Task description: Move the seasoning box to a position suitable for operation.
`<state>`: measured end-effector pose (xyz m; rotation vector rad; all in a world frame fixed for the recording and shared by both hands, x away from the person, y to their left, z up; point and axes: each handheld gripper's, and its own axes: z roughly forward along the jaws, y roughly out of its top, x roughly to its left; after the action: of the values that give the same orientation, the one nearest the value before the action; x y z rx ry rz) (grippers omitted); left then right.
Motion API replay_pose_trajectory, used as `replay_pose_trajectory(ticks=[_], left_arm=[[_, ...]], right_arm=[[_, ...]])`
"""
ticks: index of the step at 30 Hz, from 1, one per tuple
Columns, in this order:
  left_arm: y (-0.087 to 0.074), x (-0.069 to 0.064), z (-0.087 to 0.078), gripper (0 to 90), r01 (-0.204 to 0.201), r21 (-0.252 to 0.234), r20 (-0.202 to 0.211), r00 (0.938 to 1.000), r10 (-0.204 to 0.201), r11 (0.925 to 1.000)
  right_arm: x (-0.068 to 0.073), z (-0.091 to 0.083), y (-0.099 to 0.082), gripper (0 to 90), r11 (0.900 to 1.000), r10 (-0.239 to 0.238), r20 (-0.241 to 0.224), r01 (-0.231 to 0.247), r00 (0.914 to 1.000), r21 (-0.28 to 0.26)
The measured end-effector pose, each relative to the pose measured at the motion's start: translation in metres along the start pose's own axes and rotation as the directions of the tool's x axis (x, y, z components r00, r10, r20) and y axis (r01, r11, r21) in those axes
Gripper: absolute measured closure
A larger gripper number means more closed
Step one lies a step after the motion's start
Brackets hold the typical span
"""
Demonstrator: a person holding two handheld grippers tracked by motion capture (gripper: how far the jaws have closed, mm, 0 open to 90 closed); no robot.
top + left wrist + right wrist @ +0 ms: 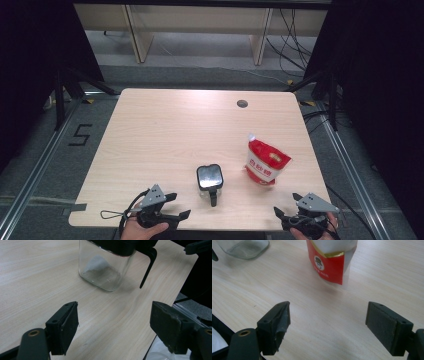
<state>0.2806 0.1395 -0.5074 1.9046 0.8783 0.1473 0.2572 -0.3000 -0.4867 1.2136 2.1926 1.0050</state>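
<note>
Note that your left claw (176, 206) and right claw (286, 212) both gape released, low at the tabletop (165, 130) edge. Ahead: rigid, breakable glass jar (209, 181), grip its walls; soft red pouch (266, 162), pinch its top.

The counter (165, 135) is light wood with thin lines. The jar (209, 181) is clear glass with a black lid. The bag (266, 162) is red, white and gold.

Jar (105, 267) top cut by left gripper view's edge; pouch (330, 260) top cut; pouch print unreadable.
</note>
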Motion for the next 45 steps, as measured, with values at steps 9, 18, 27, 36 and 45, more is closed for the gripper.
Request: replay_pose_trajectory(ticks=[9,18,27,36,45], left_arm=[[0.003,-0.007,0.002,37.5,-0.027,-0.022,0.025,0.9993,0.027,0.9994],[0.012,-0.033,0.016,60.9,-0.096,-0.062,0.091,0.9907,0.102,0.9934],[0.028,-0.056,0.036,88.9,-0.223,-0.054,0.128,0.9652,0.228,0.9734],[0.065,-0.06,0.043,89.4,-0.263,-0.094,0.117,0.9549,0.273,0.9603],[0.08,-0.058,0.056,89.3,-0.279,-0.08,0.109,0.9519,0.287,0.9569]], right_arm=[[-0.001,0.001,0.001,21.5,0.9998,0.018,-0.013,-0.018,0.9997,-0.01],[0.004,0.003,0.001,22.3,0.9994,0.035,-0.012,-0.035,0.9993,-0.001],[0.002,0.004,0.002,22.3,1.0,-0.005,-0.031,0.005,0.9995,-0.007],[0.003,0.006,0.002,22.6,0.9999,-0.012,-0.045,0.012,0.9989,-0.008],[0.004,0.008,0.001,22.9,0.9999,-0.01,-0.055,0.009,0.9984,-0.012]])
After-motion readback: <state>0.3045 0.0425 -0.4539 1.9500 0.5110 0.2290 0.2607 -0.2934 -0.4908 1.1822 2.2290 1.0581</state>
